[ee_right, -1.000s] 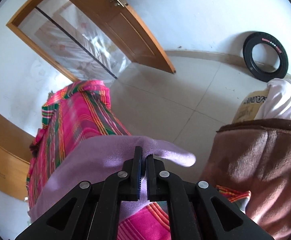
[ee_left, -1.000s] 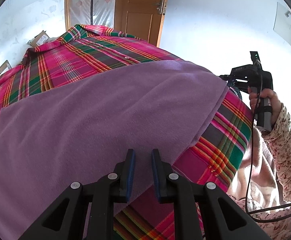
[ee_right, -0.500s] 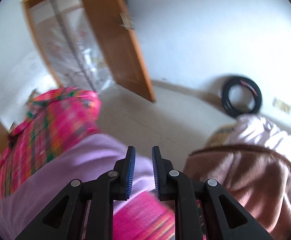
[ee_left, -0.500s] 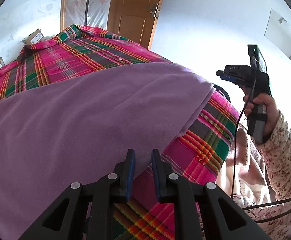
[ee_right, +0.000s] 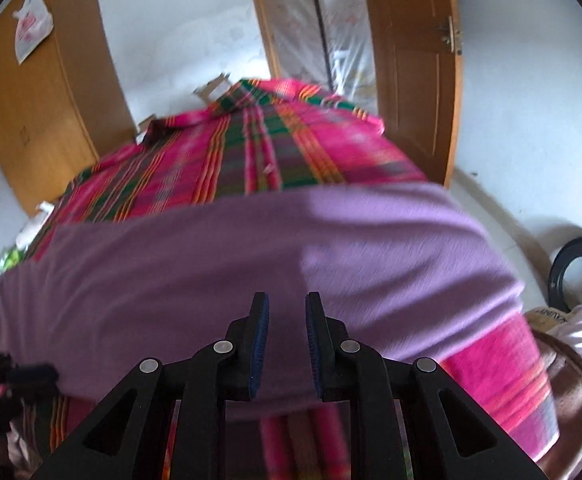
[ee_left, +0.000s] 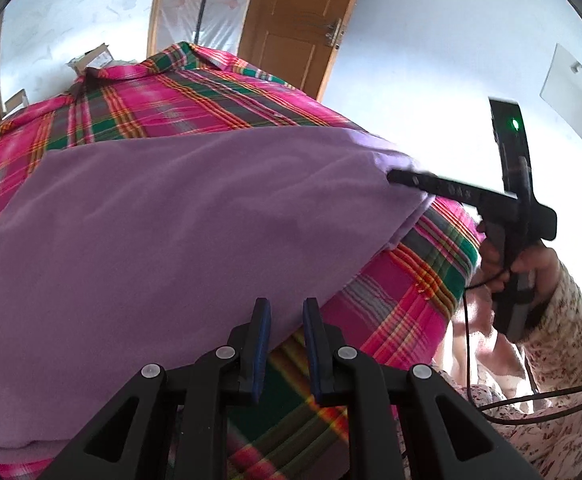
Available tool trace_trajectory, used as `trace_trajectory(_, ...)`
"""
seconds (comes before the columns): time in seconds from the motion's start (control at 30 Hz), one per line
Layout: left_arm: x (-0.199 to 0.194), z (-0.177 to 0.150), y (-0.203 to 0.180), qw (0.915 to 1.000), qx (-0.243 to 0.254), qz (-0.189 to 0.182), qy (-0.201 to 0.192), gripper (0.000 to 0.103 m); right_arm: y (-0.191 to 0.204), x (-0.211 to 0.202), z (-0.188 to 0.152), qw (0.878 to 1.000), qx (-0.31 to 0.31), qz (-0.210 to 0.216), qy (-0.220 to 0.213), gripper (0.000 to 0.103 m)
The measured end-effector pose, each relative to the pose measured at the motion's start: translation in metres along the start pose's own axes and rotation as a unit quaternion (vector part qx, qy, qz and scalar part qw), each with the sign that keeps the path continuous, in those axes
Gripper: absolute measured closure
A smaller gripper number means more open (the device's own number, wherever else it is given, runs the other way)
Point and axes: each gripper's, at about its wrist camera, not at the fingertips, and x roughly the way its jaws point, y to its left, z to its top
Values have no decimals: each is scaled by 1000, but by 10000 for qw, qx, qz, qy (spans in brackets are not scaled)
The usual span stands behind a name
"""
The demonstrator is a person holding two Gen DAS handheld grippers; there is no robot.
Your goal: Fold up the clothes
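We are looking over a bed with a plaid cover [ee_left: 219, 100], and a purple cloth [ee_left: 171, 232] is lying flat across its near half. Beyond the bed a wooden door [ee_right: 415, 80] is standing open on the far right, a wardrobe [ee_right: 39, 96] is standing on the far left, and a black ring [ee_right: 579, 276] is leaning low against the right wall. A brown blanket [ee_right: 571, 384] is bunched at the near right corner. Nothing is lying on top of the cloth.

The cloth is running with its long axis left to right across the bed, its far edge straight and its right end reaching the bed's right side.

Our left gripper [ee_left: 283, 344] is hovering over the cloth's near edge, fingers spread with nothing between them. Our right gripper [ee_right: 283, 344] is also gaping, empty, above the cloth's near middle. In the left view that right gripper [ee_left: 395, 177] is reaching in from the right, its tip at the cloth's right corner, with a hand [ee_left: 523, 264] in a floral sleeve [ee_left: 571, 336] gripping its handle; whether the tip is touching the cloth we cannot tell.
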Motion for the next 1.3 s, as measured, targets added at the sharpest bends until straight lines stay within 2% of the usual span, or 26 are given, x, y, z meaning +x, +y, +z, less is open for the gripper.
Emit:
trace_trajectory(0.17, -12, -4, 18, 9995, -174, 195, -156, 87, 22, -6, -16, 9994, -324, -74, 23, 83)
trace_trajectory(0.3, -30, -7, 47, 9964, -557, 525, -357, 87, 49, -4, -7, 9981, -586, 169, -95, 83)
trace_trajectory(0.4, -47, -12, 72, 9913, -882, 832, -512, 87, 68, 1, -10, 9962, -795, 367, -10, 83)
trace_trajectory(0.5, -57, -17, 96, 9858, -1189, 1027, -590, 87, 76, 3, -24, 9946, -951, 385, 147, 83)
trace_trajectory(0.57, -63, -22, 111, 9813, -1381, 1200, -593, 87, 78, -2, -33, 9947, -952, 375, 88, 83)
trace_trajectory(0.8, -81, -36, 149, 9698, -1823, 1482, -648, 87, 83, -19, -44, 9940, -1063, 256, 99, 83)
trace_trajectory(0.9, -87, -43, 156, 9662, -1911, 1608, -634, 87, 92, -17, -30, 9935, -990, 566, 13, 83)
trace_trajectory(1.03, -96, -56, 159, 9631, -1997, 1704, -595, 87, 132, -5, -18, 9857, -1446, 861, -12, 83)
trace_trajectory(1.17, -104, -70, 160, 9613, -2118, 1662, -590, 87, 171, 9, -18, 9752, -1816, 1255, 161, 83)
trace_trajectory(1.3, -111, -79, 159, 9607, -2204, 1571, -614, 87, 201, 18, -27, 9601, -2181, 1674, 517, 83)
